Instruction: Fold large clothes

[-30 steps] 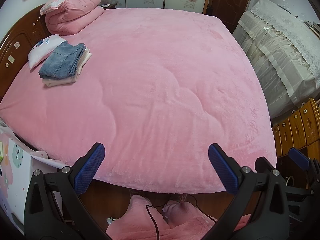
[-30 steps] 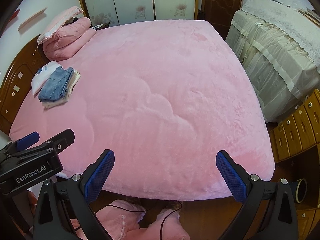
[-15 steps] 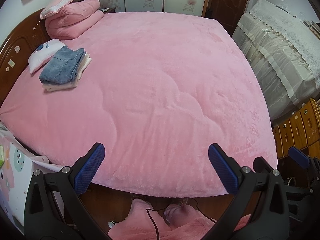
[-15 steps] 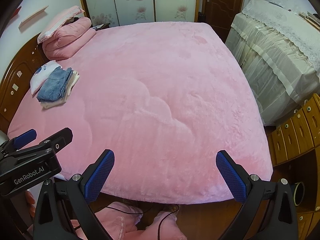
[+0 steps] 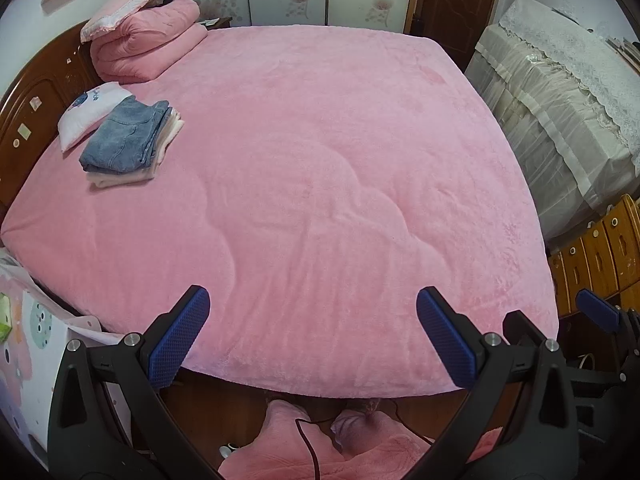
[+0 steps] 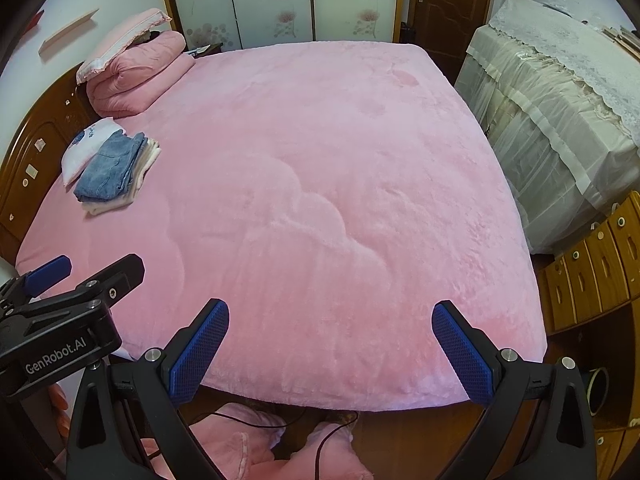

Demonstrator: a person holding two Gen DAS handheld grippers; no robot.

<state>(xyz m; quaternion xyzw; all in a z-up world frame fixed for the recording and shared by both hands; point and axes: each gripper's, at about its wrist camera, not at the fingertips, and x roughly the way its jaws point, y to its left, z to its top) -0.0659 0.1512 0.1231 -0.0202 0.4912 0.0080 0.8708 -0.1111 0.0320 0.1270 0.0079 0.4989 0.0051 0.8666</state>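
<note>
Left tool: I hold it spread wide and empty, over the bed's near edge, low in the frame.
Right tool: also spread wide, gripping nothing, low in its own frame.
Folded stack: jeans on top of pale clothes, at the upper left of both views, near the headboard, well apart from both tools.
Bed: I see no unfolded garment on its pink cover.
Long axis: the stack runs diagonally, lower left to upper right.
Nearer tool: I judge the left one, since the stack lies on its side.
</note>
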